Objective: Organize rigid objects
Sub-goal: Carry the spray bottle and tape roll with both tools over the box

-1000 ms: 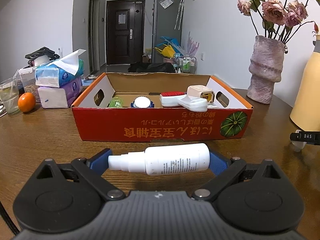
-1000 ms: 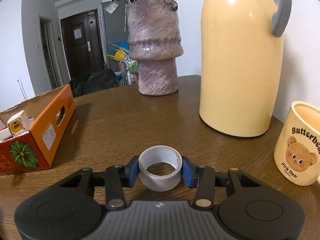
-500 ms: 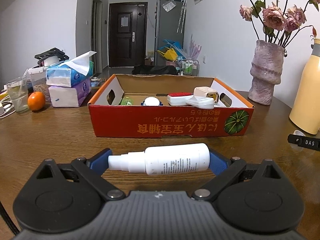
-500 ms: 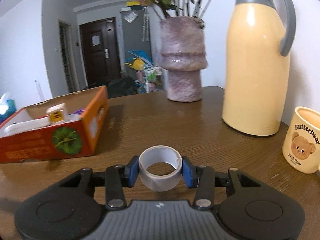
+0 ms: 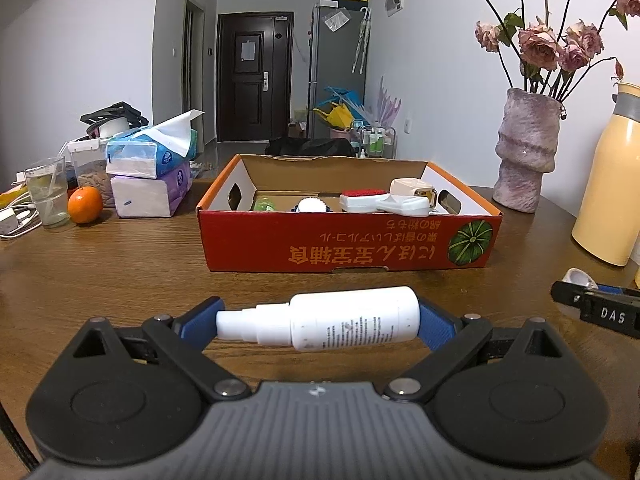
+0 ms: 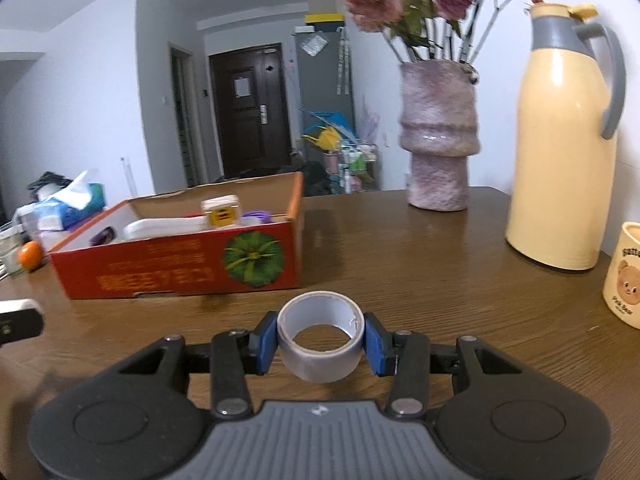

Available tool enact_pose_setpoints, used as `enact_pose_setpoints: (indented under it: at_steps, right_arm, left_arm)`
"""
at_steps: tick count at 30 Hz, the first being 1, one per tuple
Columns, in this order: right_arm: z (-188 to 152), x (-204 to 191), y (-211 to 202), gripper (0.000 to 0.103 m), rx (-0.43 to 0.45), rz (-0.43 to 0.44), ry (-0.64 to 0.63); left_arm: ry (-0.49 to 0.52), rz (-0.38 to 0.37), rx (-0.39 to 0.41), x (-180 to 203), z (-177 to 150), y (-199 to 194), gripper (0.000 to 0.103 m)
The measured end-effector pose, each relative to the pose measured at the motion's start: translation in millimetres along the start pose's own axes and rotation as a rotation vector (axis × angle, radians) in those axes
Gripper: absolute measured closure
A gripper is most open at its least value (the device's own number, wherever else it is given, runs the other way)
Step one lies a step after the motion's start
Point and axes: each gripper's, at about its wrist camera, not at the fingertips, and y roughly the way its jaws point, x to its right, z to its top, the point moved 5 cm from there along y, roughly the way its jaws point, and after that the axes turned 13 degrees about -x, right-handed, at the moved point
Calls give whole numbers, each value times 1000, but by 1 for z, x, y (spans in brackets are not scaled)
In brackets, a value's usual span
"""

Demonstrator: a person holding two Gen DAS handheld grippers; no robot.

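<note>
My left gripper [image 5: 318, 322] is shut on a white spray bottle [image 5: 344, 318] that lies crosswise between its blue pads, cap to the left. Beyond it on the wooden table stands a red and orange cardboard box [image 5: 348, 246] holding a white charger, a red-topped brush and other small items. My right gripper [image 6: 320, 342] is shut on a grey roll of tape [image 6: 320, 340], held above the table. In the right wrist view the same box [image 6: 180, 272] sits ahead to the left. Part of the right gripper [image 5: 600, 310] shows at the right edge of the left wrist view.
A purple vase [image 6: 438, 136] with dried roses, a tall yellow thermos [image 6: 560, 152] and a bear mug [image 6: 624, 280] stand to the right. On the left are tissue packs [image 5: 150, 172], an orange [image 5: 85, 205], a glass [image 5: 48, 190] and a cable.
Both grippers have drawn back from the box, which looks smaller in the left view. The right gripper swung left, bringing the box toward the centre of its view. Both grips are unchanged.
</note>
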Motion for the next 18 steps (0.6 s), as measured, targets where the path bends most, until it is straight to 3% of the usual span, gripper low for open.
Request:
enact_pose_setpoints:
  at_steps: [18]
  right_arm:
    - [-15,-59,-26,60,27,109,-59]
  left_arm:
    - [5,-5,17,-6,-7,-14,3]
